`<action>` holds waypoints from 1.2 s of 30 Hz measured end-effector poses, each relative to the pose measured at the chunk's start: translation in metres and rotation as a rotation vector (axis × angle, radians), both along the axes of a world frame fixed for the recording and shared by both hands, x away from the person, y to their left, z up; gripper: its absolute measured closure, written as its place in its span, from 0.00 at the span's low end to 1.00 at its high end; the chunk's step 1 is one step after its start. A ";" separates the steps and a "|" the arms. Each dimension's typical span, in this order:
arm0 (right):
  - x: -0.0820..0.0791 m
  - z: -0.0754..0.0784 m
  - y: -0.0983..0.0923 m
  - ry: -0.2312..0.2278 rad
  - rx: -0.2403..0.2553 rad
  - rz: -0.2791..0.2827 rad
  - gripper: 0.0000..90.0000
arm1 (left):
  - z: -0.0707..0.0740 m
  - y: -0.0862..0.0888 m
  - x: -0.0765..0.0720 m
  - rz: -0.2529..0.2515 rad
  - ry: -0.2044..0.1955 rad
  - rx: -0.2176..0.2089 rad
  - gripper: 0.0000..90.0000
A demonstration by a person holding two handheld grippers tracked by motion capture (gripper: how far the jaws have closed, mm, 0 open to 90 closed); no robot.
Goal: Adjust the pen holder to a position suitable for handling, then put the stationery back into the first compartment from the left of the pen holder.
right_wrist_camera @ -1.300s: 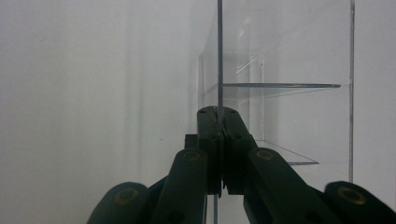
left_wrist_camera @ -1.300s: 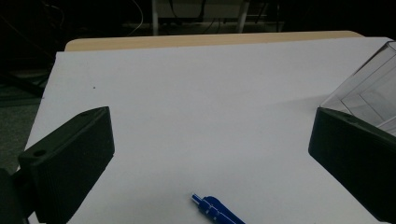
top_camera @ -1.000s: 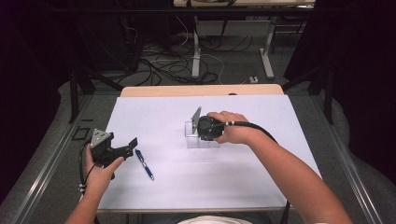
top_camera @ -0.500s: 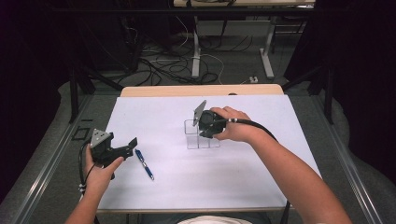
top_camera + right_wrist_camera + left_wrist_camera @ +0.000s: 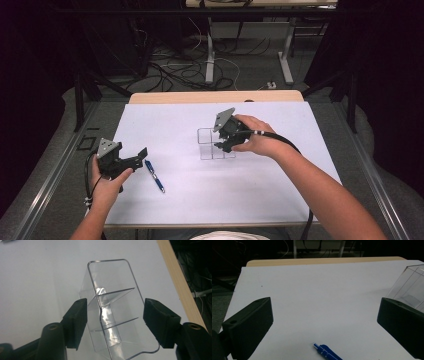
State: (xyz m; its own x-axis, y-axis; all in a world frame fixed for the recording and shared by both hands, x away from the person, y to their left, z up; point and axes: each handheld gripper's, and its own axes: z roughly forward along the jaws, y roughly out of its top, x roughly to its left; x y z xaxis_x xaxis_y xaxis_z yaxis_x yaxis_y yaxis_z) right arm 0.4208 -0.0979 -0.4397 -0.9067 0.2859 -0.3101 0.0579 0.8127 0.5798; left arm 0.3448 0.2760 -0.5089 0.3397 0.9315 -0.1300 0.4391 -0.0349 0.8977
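- Standing upright near the middle of the white table sheet (image 5: 280, 200), the clear plastic three-compartment organiser (image 5: 215, 143) is the landmark.
- Right gripper (image 5: 223, 145), jaws just opened, stands at the organiser's right edge, nothing pinched.
- Left gripper (image 5: 136, 156), jaws wide apart and empty, waits well left of the organiser.
- Blue ballpoint pen (image 5: 154, 175) lies just beside the left gripper, its long axis running diagonally toward the sheet's near edge.
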 end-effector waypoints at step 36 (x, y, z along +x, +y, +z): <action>-0.069 -0.029 -0.091 -0.004 0.531 -0.517 0.00 | 0.008 -0.006 -0.011 -0.009 0.076 -0.071 0.02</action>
